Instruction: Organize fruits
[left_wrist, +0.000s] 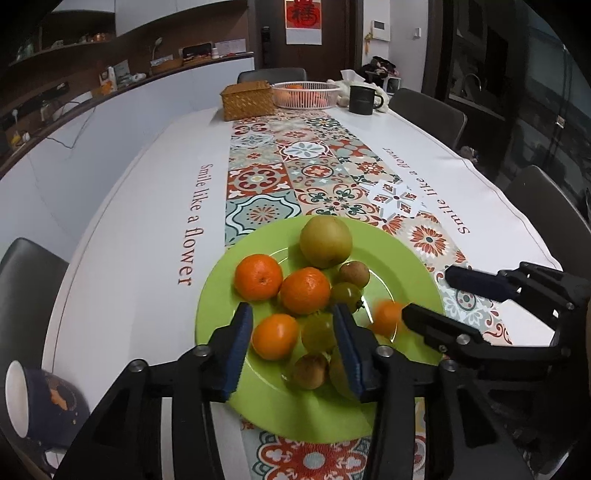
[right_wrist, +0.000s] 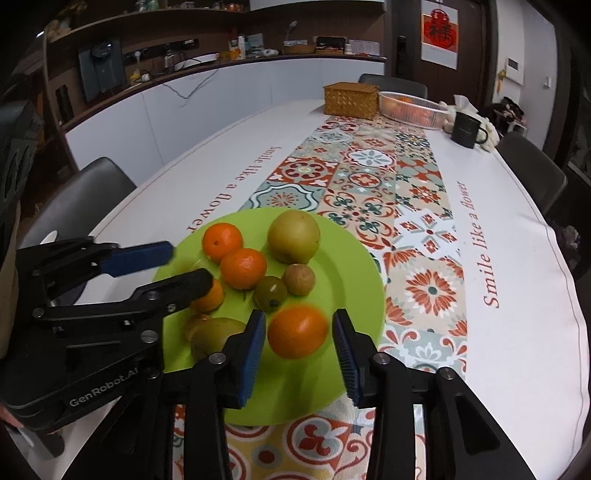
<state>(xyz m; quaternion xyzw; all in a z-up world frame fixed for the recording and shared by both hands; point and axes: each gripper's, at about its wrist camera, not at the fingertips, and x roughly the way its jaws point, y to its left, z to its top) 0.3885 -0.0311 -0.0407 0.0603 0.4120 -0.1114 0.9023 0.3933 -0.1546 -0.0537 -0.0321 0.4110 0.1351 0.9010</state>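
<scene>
A green plate (left_wrist: 402, 258) (right_wrist: 354, 258) holds several fruits: a yellow-green pear (left_wrist: 325, 241) (right_wrist: 293, 236), several mandarins (left_wrist: 304, 290) (right_wrist: 243, 267), small brown kiwis (left_wrist: 354, 273) (right_wrist: 298, 279) and green fruits (left_wrist: 318, 331) (right_wrist: 270, 292). My left gripper (left_wrist: 293, 350) is open over the plate's near side, its fingers on either side of a mandarin (left_wrist: 275, 336) and a green fruit. My right gripper (right_wrist: 300, 349) is open around a blurred mandarin (right_wrist: 297, 332) (left_wrist: 386, 317), not touching it. Each gripper shows in the other's view.
At the table's far end stand a wicker box (left_wrist: 248, 99) (right_wrist: 351, 99), a white basket with oranges (left_wrist: 306, 94) (right_wrist: 412, 107) and a dark mug (left_wrist: 364, 99) (right_wrist: 466, 129). A dark blue mug (left_wrist: 40, 402) stands at the near left. Chairs surround the table.
</scene>
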